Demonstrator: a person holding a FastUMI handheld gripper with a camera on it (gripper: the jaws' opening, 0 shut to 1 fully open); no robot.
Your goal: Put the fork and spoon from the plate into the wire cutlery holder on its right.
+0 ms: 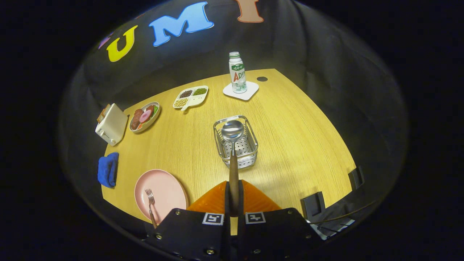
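Both fingers are closed narrowly on the wooden handle of the spoon, so the gripper holds it pointing straight ahead, its shiny bowl out beyond the tips. In the gripper view that bowl sits over the far half of the wire cutlery holder, which stands on the table just ahead of the fingers; whether the bowl is above the rim or already dipping inside cannot be told from this angle.

To the left of the fingers and close by them lies the pink plate with the fork on it, tines pointing away, not yet moved. Further left sits a blue cloth, and beyond it a toaster and a plate of food. Far ahead, past the holder, stand a bottle on a white coaster and a divided tray.

The risk I see: the spoon is held near the end of its handle and lies fairly flat, so letting go now could leave it tipping across the holder's rim and sliding onto the table, or nudging the light basket. Tilting the bowl downward first seems wiser.
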